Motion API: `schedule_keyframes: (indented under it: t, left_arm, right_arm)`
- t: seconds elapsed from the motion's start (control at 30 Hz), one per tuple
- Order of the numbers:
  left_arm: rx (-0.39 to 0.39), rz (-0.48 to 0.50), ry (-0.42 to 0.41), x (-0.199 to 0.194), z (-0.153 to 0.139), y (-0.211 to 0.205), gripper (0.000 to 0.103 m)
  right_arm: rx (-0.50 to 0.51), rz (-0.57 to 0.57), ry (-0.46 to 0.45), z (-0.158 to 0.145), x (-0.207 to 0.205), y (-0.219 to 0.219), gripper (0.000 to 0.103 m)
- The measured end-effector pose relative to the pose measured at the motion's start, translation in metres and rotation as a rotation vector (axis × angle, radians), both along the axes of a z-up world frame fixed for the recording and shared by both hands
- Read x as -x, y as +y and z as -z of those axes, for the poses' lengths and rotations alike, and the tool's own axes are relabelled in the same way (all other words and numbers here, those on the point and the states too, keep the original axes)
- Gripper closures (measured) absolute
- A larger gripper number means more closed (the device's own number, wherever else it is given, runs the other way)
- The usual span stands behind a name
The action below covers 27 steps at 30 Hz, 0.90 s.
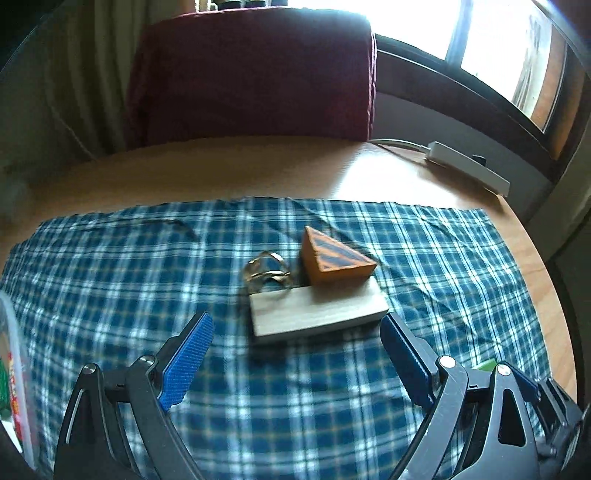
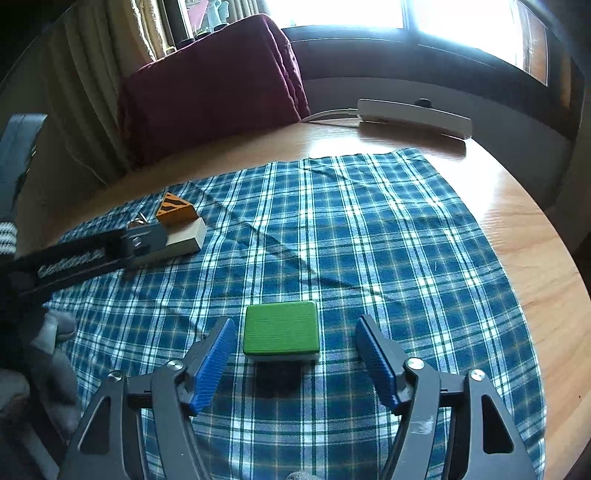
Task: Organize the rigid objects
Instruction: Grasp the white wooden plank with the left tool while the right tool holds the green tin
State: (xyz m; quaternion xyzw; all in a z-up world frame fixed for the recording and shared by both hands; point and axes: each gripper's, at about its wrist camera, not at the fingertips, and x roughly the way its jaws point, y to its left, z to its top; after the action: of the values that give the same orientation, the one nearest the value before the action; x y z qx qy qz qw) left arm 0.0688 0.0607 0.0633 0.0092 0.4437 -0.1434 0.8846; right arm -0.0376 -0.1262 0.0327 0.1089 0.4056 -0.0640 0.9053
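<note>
Green block (image 2: 280, 330), flat, rounded corners, pale base

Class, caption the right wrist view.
Open right gripper poised around a green block on plaid cloth.

You were working in a home, most likely a living or dining room. You sat at a round wooden table (image 2: 517, 236) spread with a blue plaid cloth (image 2: 369, 240). A chair draped in a dark red throw (image 1: 251, 77) stood at the table's far edge. Behind it, pale pleated curtains (image 1: 77, 81) hung beside a bright window (image 2: 332, 13) with small ornaments on its sill. A white power strip (image 2: 413, 116) lay near the table's far right edge.
</note>
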Motion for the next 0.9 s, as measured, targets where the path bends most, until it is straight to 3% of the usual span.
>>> schedule_keyframes:
  t: [0.43,0.9]
  left_arm:
    - [-0.015,-0.013,0.022,-0.029,0.021,-0.036,0.009]
    - [-0.053,-0.012,0.02,-0.037,0.04,-0.054,0.007]
  right_arm:
    - [0.032,-0.004,0.004,0.003,0.0,0.011,0.022]
    - [0.072,-0.006,0.014,0.003,0.001,0.014,0.025]
